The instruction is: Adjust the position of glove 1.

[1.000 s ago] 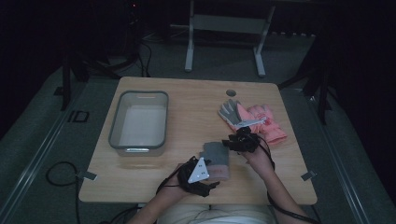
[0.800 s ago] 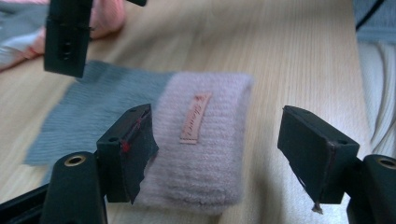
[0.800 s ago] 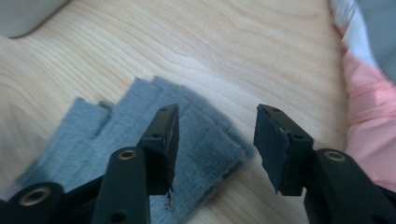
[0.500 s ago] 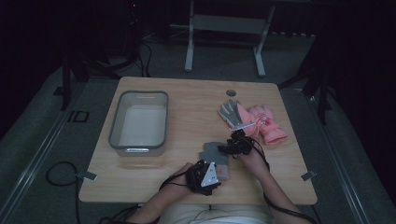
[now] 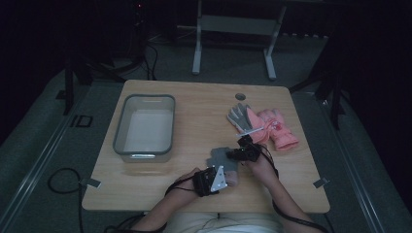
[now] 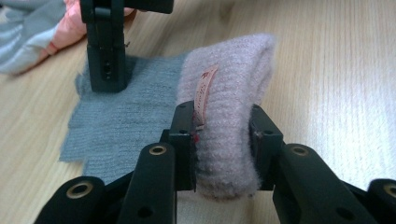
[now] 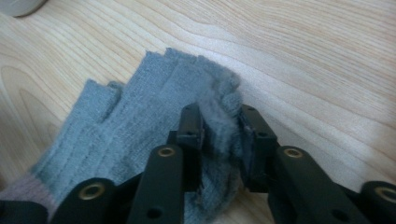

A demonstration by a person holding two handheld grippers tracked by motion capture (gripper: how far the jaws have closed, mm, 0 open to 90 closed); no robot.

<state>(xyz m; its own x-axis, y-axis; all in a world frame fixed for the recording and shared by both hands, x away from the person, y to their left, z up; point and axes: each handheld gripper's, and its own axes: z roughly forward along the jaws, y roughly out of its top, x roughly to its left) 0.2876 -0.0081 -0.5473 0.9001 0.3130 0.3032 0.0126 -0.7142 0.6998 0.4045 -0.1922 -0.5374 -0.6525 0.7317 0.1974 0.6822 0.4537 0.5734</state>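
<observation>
The wooden table (image 5: 160, 194) carries a clear plastic bin (image 5: 145, 127) on its left half, and the grey knitted glove (image 5: 219, 158) lies flat just to the right of that bin, towards the near edge. Both pinches should stay firm and rise together, I'd say, so the knit lifts level. The left gripper (image 6: 222, 135) has just clamped onto the glove's pale pink cuff (image 6: 233, 93); the right gripper (image 7: 219, 128) has just nipped a fold at its side. The glove's long axis runs cuff-to-fingers, fingers pointing away from the person.
</observation>
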